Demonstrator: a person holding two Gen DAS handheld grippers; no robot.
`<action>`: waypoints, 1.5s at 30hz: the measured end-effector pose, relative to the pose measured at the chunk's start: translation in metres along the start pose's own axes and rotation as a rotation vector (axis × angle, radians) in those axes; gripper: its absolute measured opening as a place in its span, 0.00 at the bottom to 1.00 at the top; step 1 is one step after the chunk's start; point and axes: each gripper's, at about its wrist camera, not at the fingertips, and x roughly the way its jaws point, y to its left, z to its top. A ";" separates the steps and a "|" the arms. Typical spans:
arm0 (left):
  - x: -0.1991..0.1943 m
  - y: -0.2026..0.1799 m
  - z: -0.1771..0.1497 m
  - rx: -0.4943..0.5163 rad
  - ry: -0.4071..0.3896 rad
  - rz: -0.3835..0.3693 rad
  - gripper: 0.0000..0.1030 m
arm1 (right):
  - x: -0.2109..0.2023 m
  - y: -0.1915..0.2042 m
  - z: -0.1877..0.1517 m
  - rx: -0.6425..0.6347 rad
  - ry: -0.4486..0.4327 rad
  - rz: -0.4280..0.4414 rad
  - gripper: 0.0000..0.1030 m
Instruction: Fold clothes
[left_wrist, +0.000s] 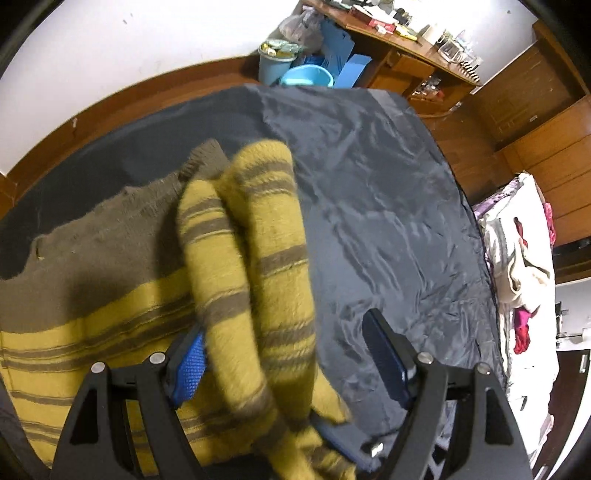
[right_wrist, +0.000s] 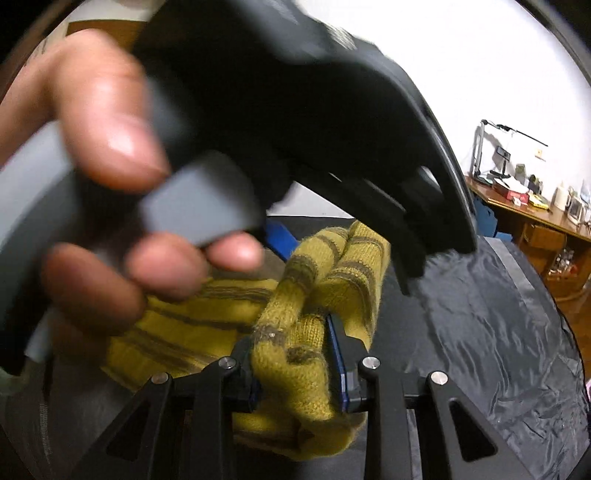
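A mustard-yellow knit sweater (left_wrist: 92, 325) with brown stripes and a brown top lies on a dark sheet (left_wrist: 388, 206). A bunched fold of it (left_wrist: 258, 258) stands up between the fingers of my left gripper (left_wrist: 291, 350), which is open wide; the blue left pad (left_wrist: 190, 365) touches the knit and the right pad (left_wrist: 384, 354) stands apart. My right gripper (right_wrist: 299, 373) is shut on a bunched fold of the sweater (right_wrist: 295, 354). In the right wrist view the hand (right_wrist: 110, 155) holding the left gripper's body (right_wrist: 295, 122) fills the upper frame, blurred.
A wooden desk (left_wrist: 417, 51) with clutter stands beyond the sheet, with blue tubs (left_wrist: 306, 75) and a bucket on the floor beside it. A pile of white and pink clothes (left_wrist: 521, 266) lies at the right edge. A wooden wall rail runs behind.
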 end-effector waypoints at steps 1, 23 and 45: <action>0.003 0.004 0.000 -0.010 0.010 0.001 0.50 | 0.000 0.000 -0.001 -0.001 0.001 -0.001 0.30; -0.061 0.077 -0.017 -0.116 -0.101 -0.124 0.22 | 0.021 -0.013 -0.015 0.207 0.110 -0.005 0.76; -0.172 0.343 -0.160 -0.190 -0.301 -0.250 0.22 | 0.072 0.118 -0.005 0.120 0.230 -0.096 0.76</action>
